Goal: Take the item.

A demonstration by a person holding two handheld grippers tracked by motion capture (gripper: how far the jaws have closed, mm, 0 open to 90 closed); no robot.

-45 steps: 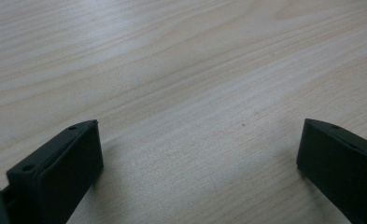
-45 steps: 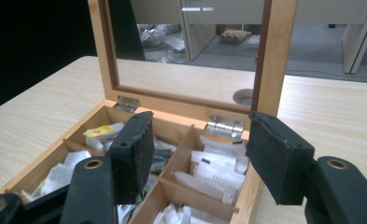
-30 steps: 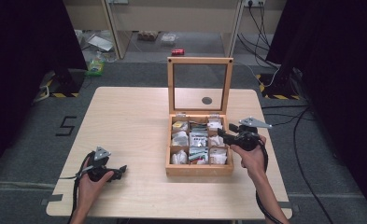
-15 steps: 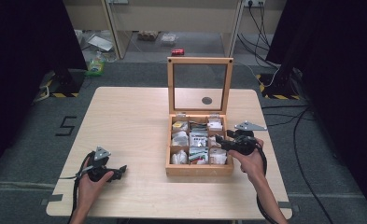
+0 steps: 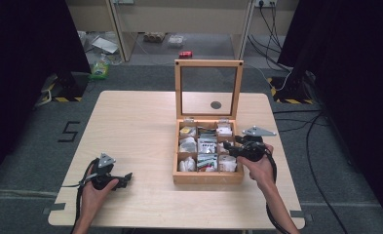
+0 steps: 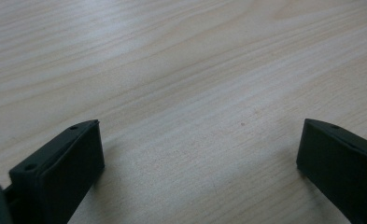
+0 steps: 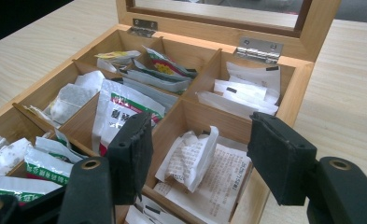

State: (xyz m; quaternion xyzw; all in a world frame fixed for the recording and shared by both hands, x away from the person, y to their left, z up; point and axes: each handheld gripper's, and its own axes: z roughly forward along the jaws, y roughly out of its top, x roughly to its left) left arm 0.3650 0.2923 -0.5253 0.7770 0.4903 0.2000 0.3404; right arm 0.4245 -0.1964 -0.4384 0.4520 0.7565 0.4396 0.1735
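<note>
A wooden tea box (image 5: 207, 179) stands right of the table's middle with its glass lid (image 5: 208, 63) upright. Its compartments hold several tea-bag packets. My right gripper (image 5: 231, 148) hangs over the box's right column, pointing left, jaws open and nothing between them. In the right gripper view the right gripper (image 7: 204, 154) straddles a crumpled white printed packet (image 7: 190, 156) in the middle right compartment without touching it. A green-and-white packet (image 7: 120, 109) lies in the centre cell. My left gripper (image 5: 126, 177) rests on the table at the front left, open (image 6: 200, 154) over bare wood.
The light wooden table (image 5: 130, 126) has free room to the left of the box and behind it. The box's raised lid and brass hinges (image 7: 258, 46) stand at the far side of the compartments. Cables (image 5: 315, 146) lie on the floor to the right.
My right gripper has shifted slightly left and lower over the box's right column. The left gripper has kept still.
</note>
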